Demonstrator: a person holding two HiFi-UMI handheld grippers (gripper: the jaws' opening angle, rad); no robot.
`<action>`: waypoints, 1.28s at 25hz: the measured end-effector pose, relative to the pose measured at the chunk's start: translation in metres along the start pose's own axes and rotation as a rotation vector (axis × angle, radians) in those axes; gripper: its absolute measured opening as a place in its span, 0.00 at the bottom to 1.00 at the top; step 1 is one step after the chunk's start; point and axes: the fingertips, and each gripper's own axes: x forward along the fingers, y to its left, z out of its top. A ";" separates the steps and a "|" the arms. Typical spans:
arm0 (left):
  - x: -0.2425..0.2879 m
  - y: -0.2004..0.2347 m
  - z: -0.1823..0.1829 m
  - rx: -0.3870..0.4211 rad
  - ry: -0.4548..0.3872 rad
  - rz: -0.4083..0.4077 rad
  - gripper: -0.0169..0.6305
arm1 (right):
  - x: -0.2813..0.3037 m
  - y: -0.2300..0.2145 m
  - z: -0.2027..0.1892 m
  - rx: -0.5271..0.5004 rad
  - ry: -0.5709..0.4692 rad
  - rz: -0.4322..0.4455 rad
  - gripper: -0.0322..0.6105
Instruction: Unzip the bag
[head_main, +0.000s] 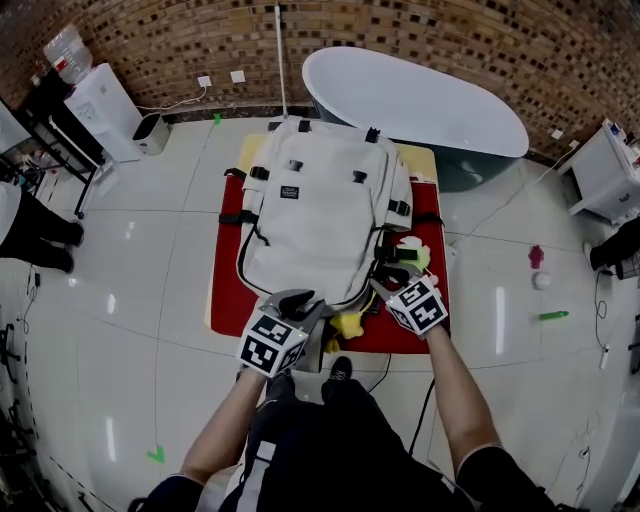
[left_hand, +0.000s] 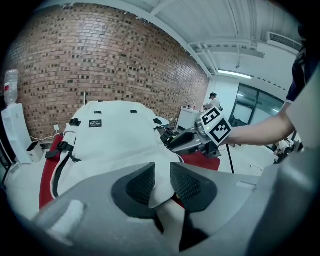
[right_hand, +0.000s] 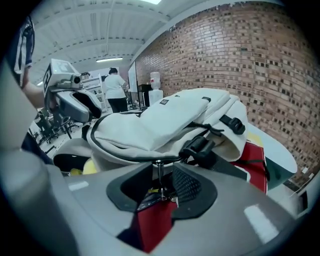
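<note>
both tongs are poised at the near end of a pale grey fabric backpack (head_main: 320, 215) with black straps and buckles, which is lying flat on a red-covered worktop (head_main: 226, 292).

the person is standing at the worktop's near edge with both arms stretched forward. the left tongs (head_main: 300, 300) are standing released at the backpack's near left corner. in the left gripper view their dark ribbed pads (left_hand: 141, 184) are sitting apart with a fold of the pale fabric lying between them, not pinched. the right tongs (head_main: 384, 290) are at the near right corner, also released. in the right gripper view a thin metal zipper pull (right_hand: 158, 175) is hanging down from the black zipper line (right_hand: 130, 159) into the gap between the pads, close to the right-hand pad. a white bathtub (head_main: 420, 100) is standing beyond the worktop, against a brick wall (head_main: 420, 35).
</note>
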 end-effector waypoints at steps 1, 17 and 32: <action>0.001 -0.001 -0.002 0.002 0.009 -0.009 0.18 | 0.000 0.002 0.000 -0.006 0.006 0.009 0.21; 0.002 -0.007 -0.017 0.033 0.073 -0.106 0.18 | -0.011 0.010 -0.006 -0.048 0.101 -0.015 0.08; 0.008 -0.017 -0.031 0.099 0.085 -0.188 0.18 | -0.048 0.069 0.005 0.088 0.191 0.060 0.09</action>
